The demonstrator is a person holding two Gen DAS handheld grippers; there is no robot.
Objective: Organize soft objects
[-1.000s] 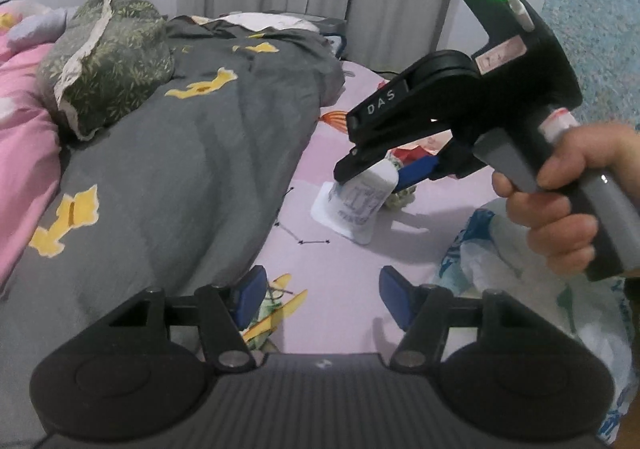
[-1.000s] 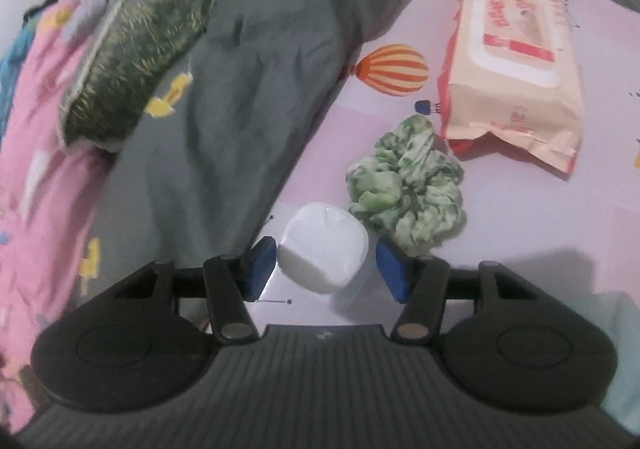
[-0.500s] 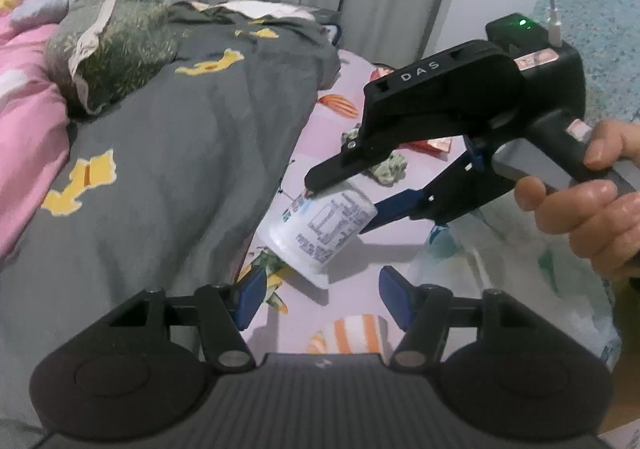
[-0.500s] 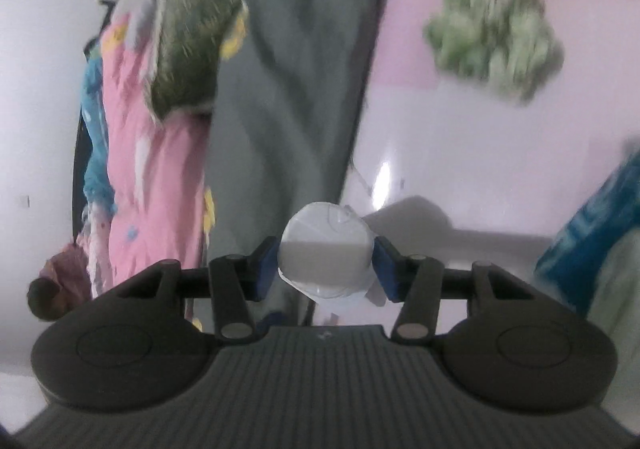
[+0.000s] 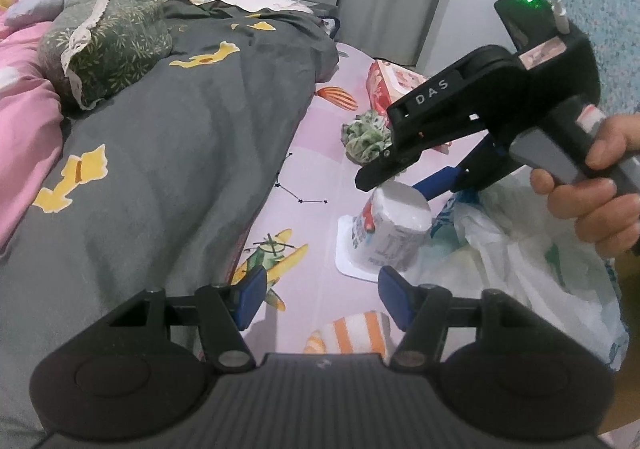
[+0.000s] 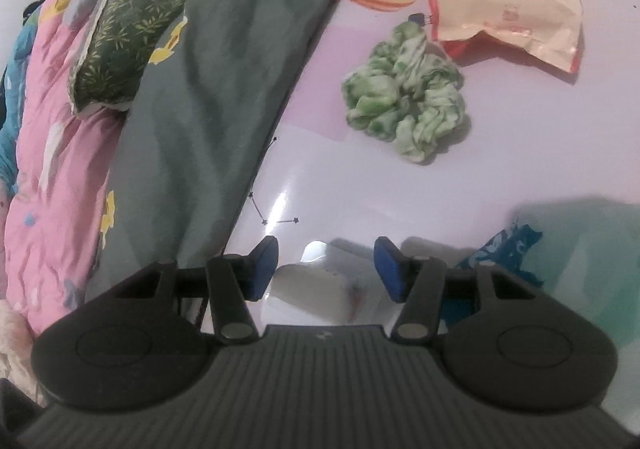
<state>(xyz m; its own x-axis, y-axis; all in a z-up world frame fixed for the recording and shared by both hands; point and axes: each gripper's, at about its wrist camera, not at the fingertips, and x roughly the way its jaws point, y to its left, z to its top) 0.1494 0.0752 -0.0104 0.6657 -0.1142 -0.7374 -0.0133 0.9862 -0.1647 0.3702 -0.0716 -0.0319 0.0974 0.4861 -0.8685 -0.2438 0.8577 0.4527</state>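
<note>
right gripper (image 6: 326,269) jaws apart, just over cup (image 5: 394,233) | cup upside-down on bed (image 5: 320,177), axis upright | left gripper (image 5: 320,289) jaws apart, empty, cup ahead-right

Dim indoor light w/ glare on bedsheet (image 6: 280,205), soft shadows, heavy fisheye warp at edges, slight blur.

Your left gripper (image 5: 320,291) hangs w/ jaws apart over the lilac bed sheet (image 5: 312,185). Your right gripper (image 5: 404,185) sits just above the upside-down white cup (image 5: 390,235), jaws spread. Cup stands beside the plastic bag (image 5: 520,249) near the sheet's right edge; green scrunchie (image 5: 366,135) lies farther back.
</note>
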